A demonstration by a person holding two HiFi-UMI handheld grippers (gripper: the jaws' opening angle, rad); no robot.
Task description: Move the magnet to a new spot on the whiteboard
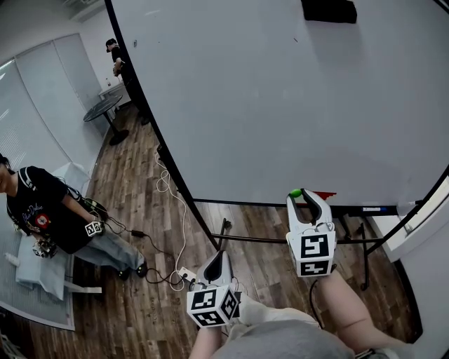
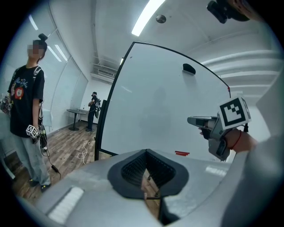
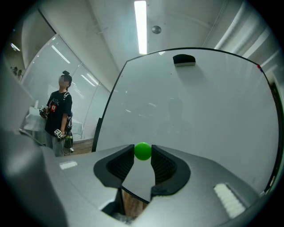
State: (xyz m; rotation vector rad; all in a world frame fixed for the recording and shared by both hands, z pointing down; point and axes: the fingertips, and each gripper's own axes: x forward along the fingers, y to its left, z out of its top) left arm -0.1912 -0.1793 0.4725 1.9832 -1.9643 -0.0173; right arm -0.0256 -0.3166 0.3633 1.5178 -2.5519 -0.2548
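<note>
Green, glossy and ball-shaped, the small plastic magnet (image 1: 295, 193) sits in the head view at the tip of the right gripper (image 1: 303, 198). It is low against the smooth white whiteboard (image 1: 266, 105), toward its 6 o'clock edge; I cannot tell whether it touches the board. What looks like a red marker (image 1: 324, 195) lies at its 3 o'clock, and a black block eraser (image 1: 328, 10) near the board's 12. The left gripper (image 1: 217, 256) hangs at the right one's 8 o'clock.

Left gripper view: its ribbed black pads are pressed together on nothing.

Right gripper view: both ribbed pads clench the magnet across its middle. It looks light, hard and slick, so a hold on the widest part seems best; a round knob could squirt out.
</note>
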